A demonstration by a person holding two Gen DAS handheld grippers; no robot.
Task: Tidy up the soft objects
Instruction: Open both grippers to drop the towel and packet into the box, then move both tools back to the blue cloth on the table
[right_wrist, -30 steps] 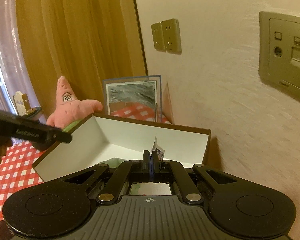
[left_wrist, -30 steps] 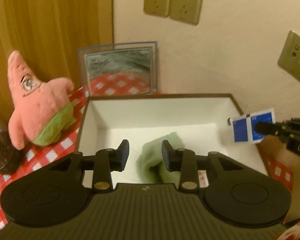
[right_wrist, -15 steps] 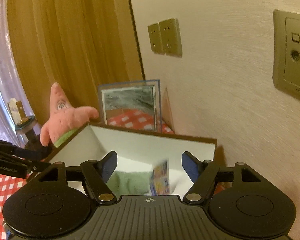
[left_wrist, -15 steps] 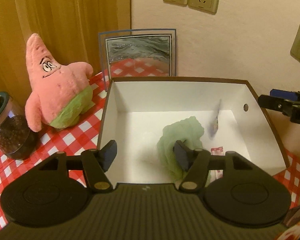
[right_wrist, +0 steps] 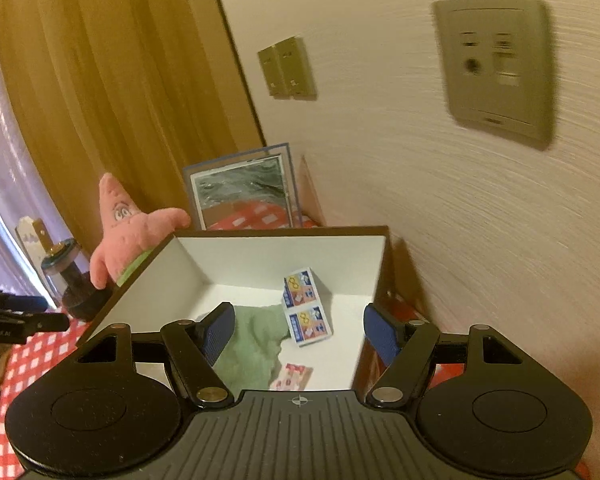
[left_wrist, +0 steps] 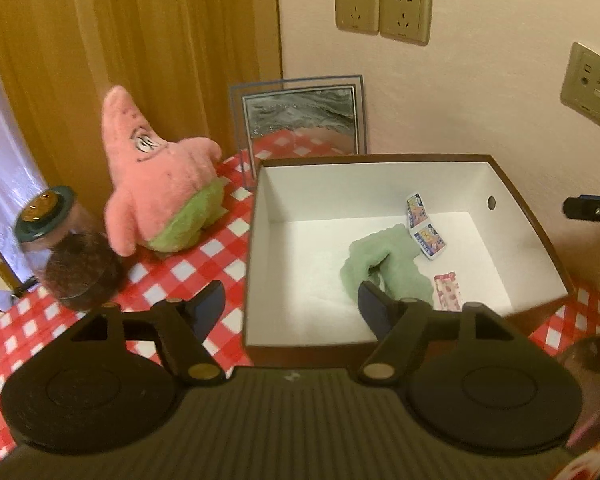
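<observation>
A brown box with a white inside [left_wrist: 340,188] stands on the red checked tablecloth. A green cloth [left_wrist: 384,264], a blue tissue pack [left_wrist: 426,228] and a small pink packet [left_wrist: 446,292] lie in it. A pink starfish plush [left_wrist: 160,188] sits upright to the left of the box. My left gripper [left_wrist: 290,306] hovers over the box's near left wall, its jaws opening with nothing between them. My right gripper [right_wrist: 300,322] stands open above the box's near edge, over the cloth [right_wrist: 256,340] and the tissue pack [right_wrist: 306,308], holding nothing.
A glass jar with a dark lid [left_wrist: 72,252] stands left of the plush. A framed picture [left_wrist: 300,116] leans on the wall behind the box. Wall sockets [left_wrist: 384,12] and a wooden panel lie beyond. A tip of the other gripper [left_wrist: 592,208] shows at the right edge.
The right gripper opened and the blue tissue pack dropped into the box. The left gripper spread off the green cloth and drew back; more of the plush and jar came into view.
</observation>
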